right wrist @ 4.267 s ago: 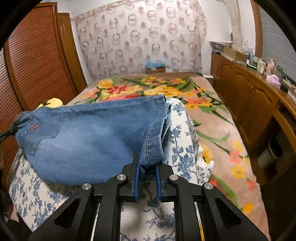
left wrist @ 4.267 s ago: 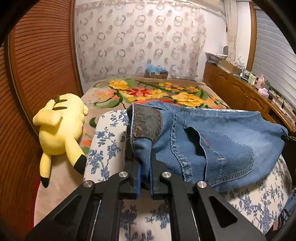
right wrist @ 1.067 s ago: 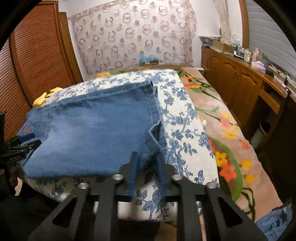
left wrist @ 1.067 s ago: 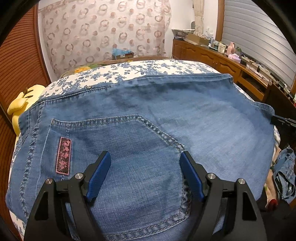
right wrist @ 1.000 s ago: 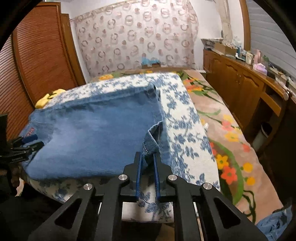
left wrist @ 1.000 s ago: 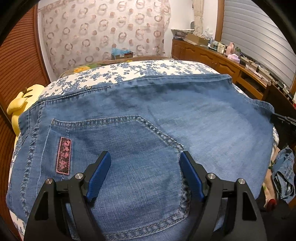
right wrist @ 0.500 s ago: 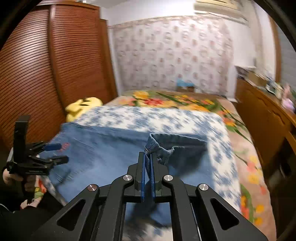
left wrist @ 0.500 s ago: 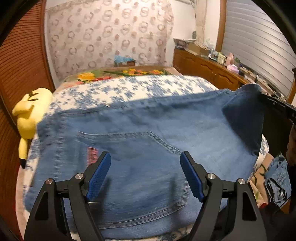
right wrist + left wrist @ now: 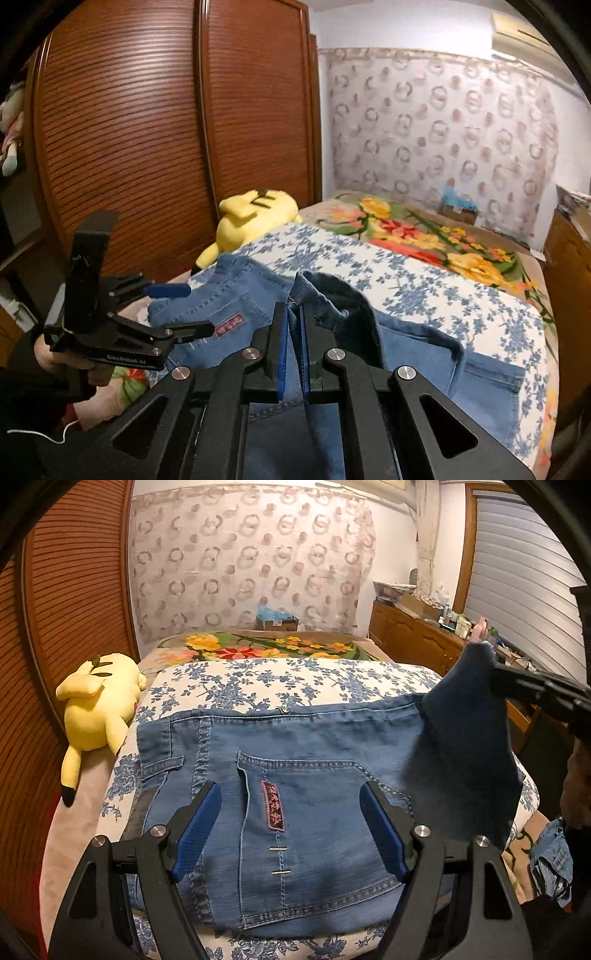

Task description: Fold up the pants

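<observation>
Warm, dim indoor light fills both my views. Fisheye bending curves the wardrobe doors (image 9: 129, 122) and blackens the corners. The lifted denim (image 9: 461, 746) looks shadowed and slightly blurred; my finger pads (image 9: 197, 825) stay sharp.

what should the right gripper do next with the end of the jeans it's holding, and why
Probably carry it on across toward the pocket end and lay it down there. The right gripper is shut on a lifted end of the jeans, the rest lies flat on the floral quilt, and the left gripper hovers open above the back pocket.
</observation>
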Action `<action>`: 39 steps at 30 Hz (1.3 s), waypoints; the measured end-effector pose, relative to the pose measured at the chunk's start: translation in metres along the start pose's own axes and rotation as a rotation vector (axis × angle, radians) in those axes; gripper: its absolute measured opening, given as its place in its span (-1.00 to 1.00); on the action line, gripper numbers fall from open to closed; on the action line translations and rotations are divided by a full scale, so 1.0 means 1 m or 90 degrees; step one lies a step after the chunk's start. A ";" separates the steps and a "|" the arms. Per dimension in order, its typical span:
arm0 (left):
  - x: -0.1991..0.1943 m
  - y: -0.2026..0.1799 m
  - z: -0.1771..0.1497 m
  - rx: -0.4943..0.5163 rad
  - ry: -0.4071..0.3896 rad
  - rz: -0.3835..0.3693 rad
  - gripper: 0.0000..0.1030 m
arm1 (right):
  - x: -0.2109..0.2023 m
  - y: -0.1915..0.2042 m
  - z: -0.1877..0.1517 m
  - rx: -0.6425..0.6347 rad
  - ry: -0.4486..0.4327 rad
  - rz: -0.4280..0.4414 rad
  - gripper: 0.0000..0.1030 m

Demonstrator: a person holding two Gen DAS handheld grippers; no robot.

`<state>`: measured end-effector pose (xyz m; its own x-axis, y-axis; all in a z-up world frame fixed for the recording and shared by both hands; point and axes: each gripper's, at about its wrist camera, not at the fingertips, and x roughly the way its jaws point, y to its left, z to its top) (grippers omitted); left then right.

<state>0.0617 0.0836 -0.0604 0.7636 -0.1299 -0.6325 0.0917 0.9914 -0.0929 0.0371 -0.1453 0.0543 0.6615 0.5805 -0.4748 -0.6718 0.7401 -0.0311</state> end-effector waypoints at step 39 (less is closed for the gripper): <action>0.110 -0.068 0.010 0.094 0.123 -0.123 -0.22 | 0.038 -0.045 -0.030 0.192 0.146 -0.087 -0.14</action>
<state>0.1457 0.0022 -0.1161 0.5881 -0.3028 -0.7500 0.3261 0.9373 -0.1227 0.0821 -0.1668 0.0109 0.6235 0.4041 -0.6693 -0.4316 0.8917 0.1362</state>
